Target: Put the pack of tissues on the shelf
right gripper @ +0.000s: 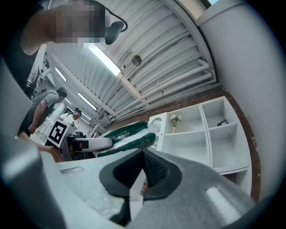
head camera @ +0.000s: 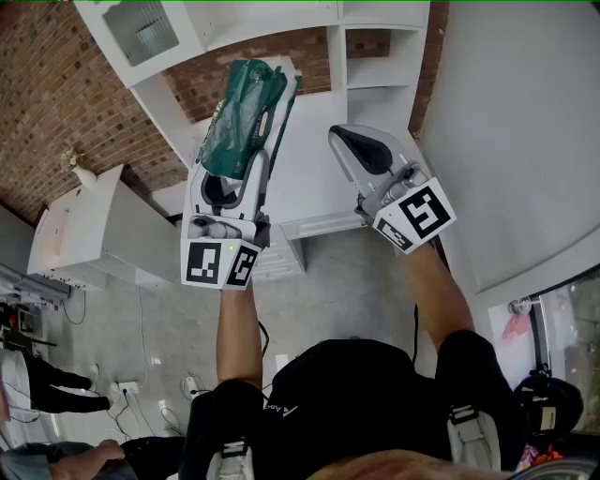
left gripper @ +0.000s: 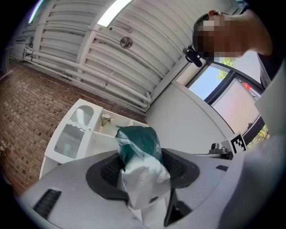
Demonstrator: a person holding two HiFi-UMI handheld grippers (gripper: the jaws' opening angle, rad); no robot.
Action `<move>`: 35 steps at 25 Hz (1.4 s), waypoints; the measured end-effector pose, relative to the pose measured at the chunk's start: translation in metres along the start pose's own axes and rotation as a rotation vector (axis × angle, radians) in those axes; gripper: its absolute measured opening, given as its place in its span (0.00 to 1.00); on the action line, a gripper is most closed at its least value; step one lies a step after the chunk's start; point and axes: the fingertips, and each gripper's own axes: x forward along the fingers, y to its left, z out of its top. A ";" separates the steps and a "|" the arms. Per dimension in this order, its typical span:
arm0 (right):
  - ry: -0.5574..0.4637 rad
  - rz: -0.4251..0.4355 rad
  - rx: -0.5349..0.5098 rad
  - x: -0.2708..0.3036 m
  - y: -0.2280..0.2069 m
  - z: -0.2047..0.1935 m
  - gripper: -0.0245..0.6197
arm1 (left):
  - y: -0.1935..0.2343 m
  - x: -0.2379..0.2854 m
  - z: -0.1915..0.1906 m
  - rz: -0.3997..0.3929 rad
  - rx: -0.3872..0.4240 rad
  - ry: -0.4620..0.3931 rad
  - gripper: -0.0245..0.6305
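The pack of tissues (head camera: 246, 117) is clamped in the left tongs (head camera: 236, 173) and held up in front of the white shelf (head camera: 375, 73), not yet on it. The right tongs (head camera: 349, 138), also before the shelf, are closed on nothing.

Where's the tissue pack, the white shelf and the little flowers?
tissue pack (head camera: 239, 117): head view, middle of its green wrapper.
shelf (right gripper: 184, 133): right gripper view, a middle board.
flowers (right gripper: 174, 118): right gripper view, the white blooms.

brick wall (head camera: 47, 84) | flower vase (right gripper: 174, 121) (small, pale blooms) | ceiling light (left gripper: 115, 11)
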 end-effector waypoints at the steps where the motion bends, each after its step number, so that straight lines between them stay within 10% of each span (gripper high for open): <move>1: -0.002 0.000 0.001 0.000 0.000 0.000 0.04 | 0.000 0.000 0.000 0.001 0.000 -0.001 0.39; 35: -0.070 0.083 0.025 -0.011 -0.101 0.022 0.04 | -0.028 0.092 0.008 0.053 0.084 0.009 0.39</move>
